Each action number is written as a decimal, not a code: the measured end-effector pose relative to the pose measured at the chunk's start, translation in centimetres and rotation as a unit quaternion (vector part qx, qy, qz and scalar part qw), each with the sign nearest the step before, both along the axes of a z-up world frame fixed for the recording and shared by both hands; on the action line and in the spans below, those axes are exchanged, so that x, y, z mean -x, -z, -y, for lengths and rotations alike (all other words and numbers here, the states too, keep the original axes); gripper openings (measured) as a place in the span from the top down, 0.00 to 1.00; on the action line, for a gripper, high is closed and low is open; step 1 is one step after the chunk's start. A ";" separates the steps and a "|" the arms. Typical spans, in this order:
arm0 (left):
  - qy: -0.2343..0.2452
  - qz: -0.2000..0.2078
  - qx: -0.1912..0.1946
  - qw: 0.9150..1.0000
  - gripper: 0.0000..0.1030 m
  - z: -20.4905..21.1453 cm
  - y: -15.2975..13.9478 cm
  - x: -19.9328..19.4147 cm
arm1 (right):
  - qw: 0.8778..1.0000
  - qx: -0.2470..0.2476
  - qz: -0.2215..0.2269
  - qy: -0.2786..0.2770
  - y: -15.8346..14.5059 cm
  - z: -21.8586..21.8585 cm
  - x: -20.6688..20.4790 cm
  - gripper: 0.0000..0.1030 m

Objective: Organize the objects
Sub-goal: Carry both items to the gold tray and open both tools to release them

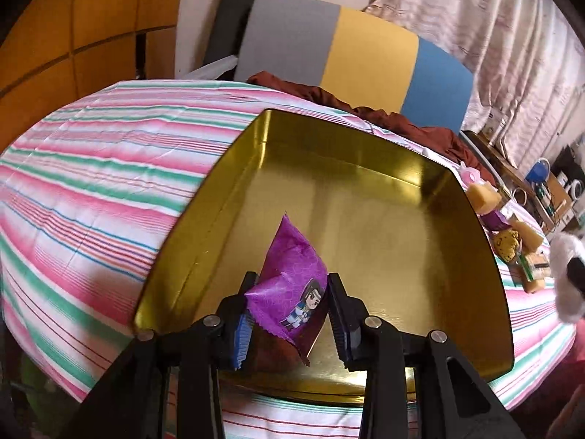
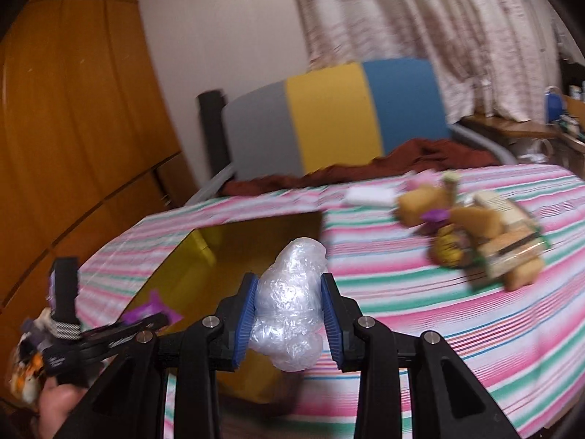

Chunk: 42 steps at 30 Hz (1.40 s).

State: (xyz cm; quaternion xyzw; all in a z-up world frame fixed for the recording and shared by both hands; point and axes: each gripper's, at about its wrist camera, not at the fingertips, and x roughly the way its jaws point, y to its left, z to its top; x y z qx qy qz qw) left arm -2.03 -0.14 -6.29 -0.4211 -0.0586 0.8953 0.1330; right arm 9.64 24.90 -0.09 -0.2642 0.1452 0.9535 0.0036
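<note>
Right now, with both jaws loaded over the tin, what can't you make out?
- Purple packet: its lower end, left wrist view, hidden behind the jaws.
- Pile of items on the striped bedspread: individual items, right wrist view, motion blur.
- Gold tin: near rim, both views, covered by gripper frames.
- Clear plastic bundle: contents unreadable.

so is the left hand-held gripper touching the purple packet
Touching. The left wrist view shows the left hand-held gripper with both blue pads pressed against the purple packet, held over the gold tin.
</note>
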 end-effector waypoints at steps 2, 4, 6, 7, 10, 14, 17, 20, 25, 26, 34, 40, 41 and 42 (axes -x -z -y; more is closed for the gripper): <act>-0.013 -0.001 -0.004 1.000 0.56 0.6 -0.2 -0.1 | 1.000 0.003 0.007 -0.016 0.4 1.0 0.5 0.67; -0.022 -0.009 -0.017 1.000 0.42 1.4 -0.7 -0.2 | 0.999 0.002 0.017 -0.034 0.7 2.1 0.9 0.67; -0.034 -0.025 -0.034 0.999 0.33 2.3 -1.5 -0.8 | 0.998 0.001 0.028 -0.051 1.0 3.2 1.6 0.67; -0.039 -0.032 -0.040 0.998 0.31 2.7 -1.9 -1.0 | 0.998 0.002 0.034 -0.060 1.2 3.5 1.9 0.67; -0.062 -0.052 -0.049 0.996 0.20 3.8 -3.0 -1.5 | 0.995 0.008 0.058 -0.085 1.9 4.8 3.2 0.67; -0.104 -0.067 -0.045 0.991 0.08 5.0 -4.2 -1.7 | 0.990 0.011 0.091 -0.111 3.1 6.6 5.0 0.67; -0.124 -0.066 -0.043 0.989 0.06 6.1 -4.5 -1.8 | 0.987 0.009 0.108 -0.122 3.9 7.9 6.1 0.66; -0.133 -0.061 -0.047 0.988 0.06 6.7 -4.5 -1.9 | 0.984 0.018 0.121 -0.133 4.6 8.9 7.1 0.65; -0.140 -0.056 -0.050 0.987 0.05 7.0 -4.3 -2.6 | 0.978 0.034 0.143 -0.149 5.6 10.4 8.7 0.55; -0.140 -0.056 -0.050 0.987 0.05 6.9 -4.4 -2.6 | 0.977 0.036 0.144 -0.151 5.6 10.5 8.7 0.51; -0.142 -0.054 -0.059 0.987 0.02 6.6 -4.7 -2.6 | 0.984 0.049 0.101 -0.140 3.7 9.0 7.1 0.50; -0.116 -0.047 -0.052 0.991 0.02 4.7 -4.8 -2.7 | 0.990 0.041 0.078 -0.106 2.6 6.6 5.4 0.50; -0.109 -0.046 -0.051 0.992 0.02 4.2 -4.8 -2.7 | 0.991 0.039 0.076 -0.101 2.4 6.3 5.2 0.50; -0.103 -0.045 -0.050 0.992 0.02 3.8 -4.8 -2.8 | 0.992 0.035 0.073 -0.092 2.1 5.7 5.0 0.50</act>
